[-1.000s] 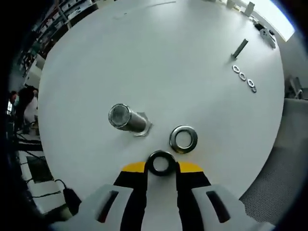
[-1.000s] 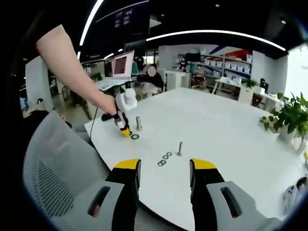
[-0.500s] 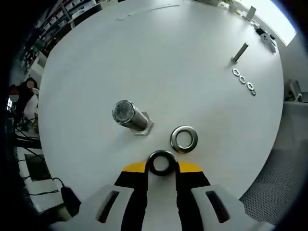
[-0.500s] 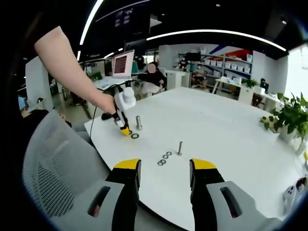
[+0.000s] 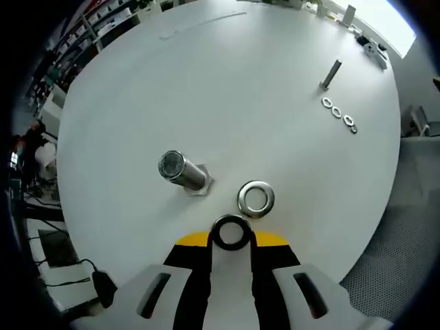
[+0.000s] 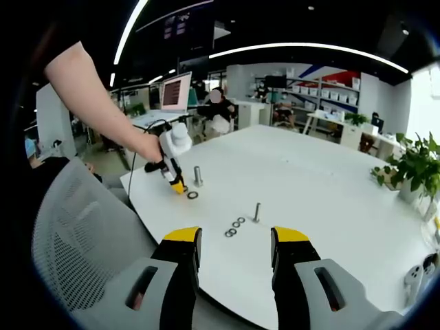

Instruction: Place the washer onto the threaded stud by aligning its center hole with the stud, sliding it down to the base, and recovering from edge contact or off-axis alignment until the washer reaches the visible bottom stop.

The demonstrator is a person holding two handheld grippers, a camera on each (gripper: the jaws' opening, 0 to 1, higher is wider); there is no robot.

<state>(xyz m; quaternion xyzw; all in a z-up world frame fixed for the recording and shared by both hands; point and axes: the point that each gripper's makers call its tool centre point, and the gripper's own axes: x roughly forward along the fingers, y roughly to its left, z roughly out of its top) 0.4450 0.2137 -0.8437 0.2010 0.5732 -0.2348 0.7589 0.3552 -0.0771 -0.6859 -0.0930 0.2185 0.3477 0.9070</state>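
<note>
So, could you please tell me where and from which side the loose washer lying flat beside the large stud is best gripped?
The loose washer lies flat on the table, so only its thin rim offers purchase. I'd come from above with the jaws across the ring, pinching opposite outer edges. The side away from the large stud looks freer. The left gripper already holds a dark washer.

Left hand-held gripper (image 5: 232, 235) is pointing downward, jaws clamping a dark ring at their tips; right hand-held gripper (image 6: 234, 242) is hovering level, jaws parted.
</note>
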